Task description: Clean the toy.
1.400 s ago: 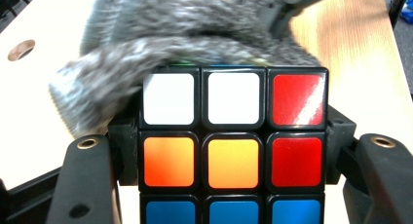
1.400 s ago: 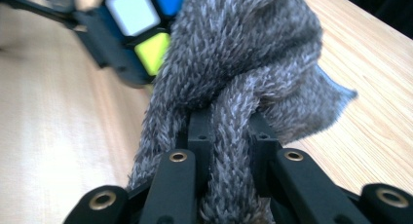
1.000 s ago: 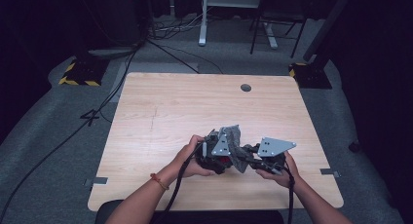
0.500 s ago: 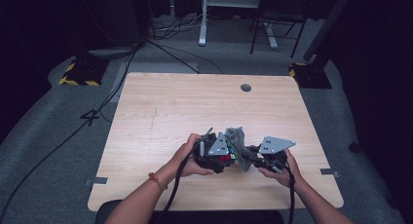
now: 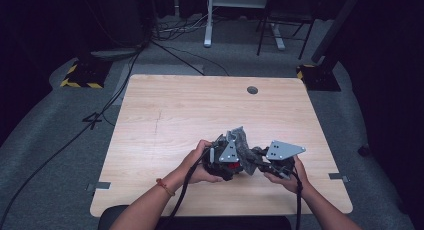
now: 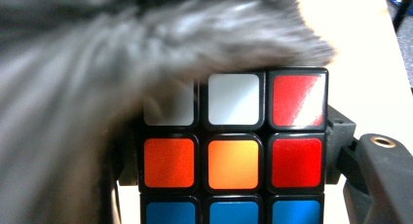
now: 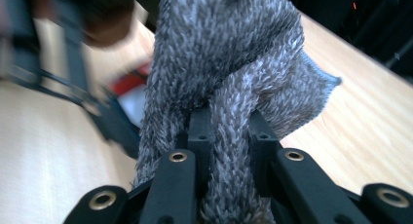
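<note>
We see a wooden table (image 5: 175, 120) from above. Two hands come in from the near side, and each hand holds a claw. They meet at the near middle of the table.

The left claw (image 5: 226, 162) holds a puzzle cube (image 6: 234, 151). Its jaws are closed on the cube, one on each side. Up close the cube shows a row with two white squares and a red one, then orange, orange and red, then a blue row at the bottom. From above we can only see a bit of red from the cube (image 5: 227, 166) under the left claw's grey plate.

The right claw (image 7: 229, 136) holds a grey fuzzy cloth (image 7: 229, 53). Its jaws are closed on a bunched-up fold of the cloth, which stands up between them. The cloth spreads out wider above the jaws.

From above, the cloth (image 5: 241, 146) lies between the two claws and rests on top of the cube. In the left gripper view the cloth (image 6: 87, 87) is blurry and covers the top and left of the cube.

The right claw (image 5: 267, 162) is just to the right of the left claw. The left hand (image 5: 200, 162) and the right hand (image 5: 285, 177) are close together. A small round hole (image 5: 252, 90) sits at the far side of the table.
</note>
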Demonstrator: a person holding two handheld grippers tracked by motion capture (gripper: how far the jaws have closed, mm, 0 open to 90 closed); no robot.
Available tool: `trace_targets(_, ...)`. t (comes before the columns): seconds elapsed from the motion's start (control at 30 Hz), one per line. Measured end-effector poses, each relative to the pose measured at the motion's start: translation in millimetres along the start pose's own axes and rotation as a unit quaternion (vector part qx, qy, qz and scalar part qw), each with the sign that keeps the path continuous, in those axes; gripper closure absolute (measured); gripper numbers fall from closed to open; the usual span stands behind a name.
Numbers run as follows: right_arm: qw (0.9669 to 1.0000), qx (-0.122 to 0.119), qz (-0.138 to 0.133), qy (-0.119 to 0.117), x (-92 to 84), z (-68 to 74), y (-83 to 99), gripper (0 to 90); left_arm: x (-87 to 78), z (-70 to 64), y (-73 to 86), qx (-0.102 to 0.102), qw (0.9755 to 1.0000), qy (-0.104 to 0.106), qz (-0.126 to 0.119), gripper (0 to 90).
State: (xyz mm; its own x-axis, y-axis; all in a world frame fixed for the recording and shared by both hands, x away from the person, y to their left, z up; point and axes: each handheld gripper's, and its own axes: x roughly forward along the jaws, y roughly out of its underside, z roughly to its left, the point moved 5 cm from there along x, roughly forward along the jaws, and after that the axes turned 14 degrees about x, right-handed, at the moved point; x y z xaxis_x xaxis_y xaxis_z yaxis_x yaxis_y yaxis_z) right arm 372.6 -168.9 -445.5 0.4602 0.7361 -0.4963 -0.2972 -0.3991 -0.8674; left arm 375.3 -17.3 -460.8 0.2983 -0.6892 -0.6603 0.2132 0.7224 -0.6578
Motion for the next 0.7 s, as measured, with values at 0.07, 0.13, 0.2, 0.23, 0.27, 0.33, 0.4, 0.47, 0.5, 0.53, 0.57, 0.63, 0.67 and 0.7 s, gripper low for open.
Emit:
trace_targets(0.07,0.9998,0.017,0.012,0.005,4.4,-10.3,7.9,77.2,-3.2,1.3,-0.8,-0.001,1.0,-0.004,-0.006,33.6)
trace_targets(0.13,0.9991,0.035,0.023,0.003,7.6,-18.5,15.1,77.2,-7.9,2.9,-1.8,-0.001,0.9998,-0.008,-0.017,33.6)
trace_targets(0.2,0.9983,0.049,0.032,-0.006,10.6,-22.5,20.8,77.2,-13.6,4.1,-4.7,-0.003,0.9993,-0.015,-0.035,33.6)
trace_targets(0.23,0.9981,0.05,0.035,-0.007,11.7,-22.8,22.3,77.2,-16.1,4.3,-6.2,-0.004,0.9989,-0.015,-0.043,33.6)
trace_targets(0.27,0.9981,0.049,0.037,-0.009,12.8,-22.1,23.3,77.2,-18.0,4.6,-7.4,0.0,0.9988,-0.019,-0.046,33.6)
trace_targets(0.33,0.9978,0.051,0.036,-0.023,13.4,-18.7,22.9,77.2,-19.3,4.2,-8.0,0.001,0.9987,-0.018,-0.047,33.6)
trace_targets(0.4,0.9972,0.055,0.027,-0.043,12.1,-14.7,20.4,77.2,-18.3,4.5,-6.2,-0.002,0.9988,-0.018,-0.045,33.5)
trace_targets(0.47,0.9955,0.068,0.02,-0.062,10.7,-12.5,19.3,77.4,-18.4,6.1,-5.0,-0.01,0.9983,-0.004,-0.057,33.4)
trace_targets(0.5,0.9951,0.068,0.017,-0.069,10.0,-11.8,19.6,77.5,-18.8,6.1,-4.5,-0.013,0.9979,0.003,-0.063,33.3)
trace_targets(0.53,0.9941,0.073,0.012,-0.079,8.7,-11.7,19.7,77.5,-19.1,6.3,-3.7,-0.016,0.9976,0.006,-0.068,33.3)
trace_targets(0.57,0.9929,0.081,0.004,-0.087,6.8,-12.5,19.0,77.6,-18.9,6.3,-3.0,-0.016,0.9977,0.008,-0.066,33.0)
trace_targets(0.63,0.9919,0.084,-0.009,-0.095,3.2,-12.7,16.7,77.6,-16.0,5.1,-0.7,-0.008,0.9985,0.007,-0.055,32.6)
trace_targets(0.67,0.9904,0.09,-0.019,-0.103,0.4,-12.1,14.2,77.5,-14.6,4.3,0.0,-0.009,0.9987,0.007,-0.05,32.4)
trace_targets(0.7,0.9899,0.091,-0.024,-0.106,-1.0,-11.4,12.5,77.6,-11.7,3.1,1.1,-0.006,0.9992,0.008,-0.038,32.4)
